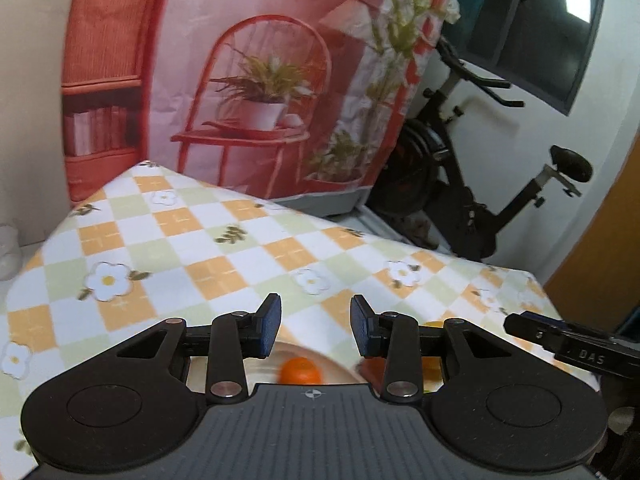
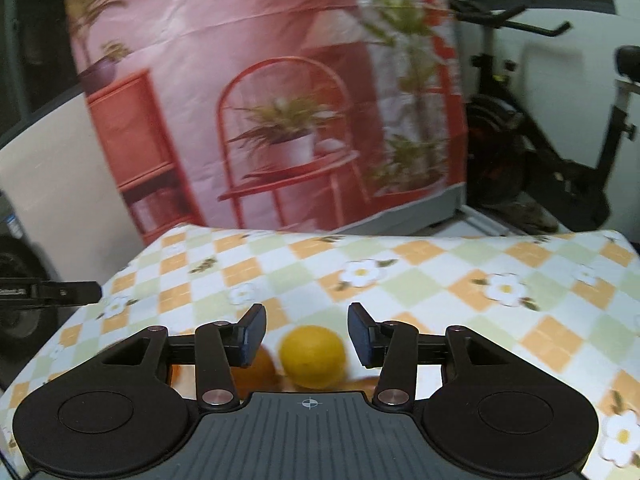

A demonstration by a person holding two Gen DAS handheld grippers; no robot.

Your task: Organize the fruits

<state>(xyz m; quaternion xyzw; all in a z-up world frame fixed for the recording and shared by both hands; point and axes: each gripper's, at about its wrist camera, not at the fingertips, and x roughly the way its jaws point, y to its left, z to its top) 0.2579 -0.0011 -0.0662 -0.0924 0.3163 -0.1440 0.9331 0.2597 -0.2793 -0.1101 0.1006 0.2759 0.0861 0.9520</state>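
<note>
The yellow fruit (image 2: 313, 356) lies on the checked tablecloth (image 2: 420, 280) just below the right gripper (image 2: 307, 334), beside an orange (image 2: 256, 368). Another orange (image 1: 300, 370) sits on a plate (image 1: 320, 360) under the left gripper (image 1: 316, 326). Both sets of jaws stand part open and empty; a closing pad could nudge round fruit and send it rolling.

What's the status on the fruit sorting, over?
Left gripper open, empty. Right gripper open, empty. Orange on plate; yellow fruit below right jaws. Nothing blocking.

A table under a checked, flower-printed tablecloth (image 2: 400, 264) carries a pale plate (image 1: 320, 354) and a yellow fruit (image 2: 313, 356).
</note>
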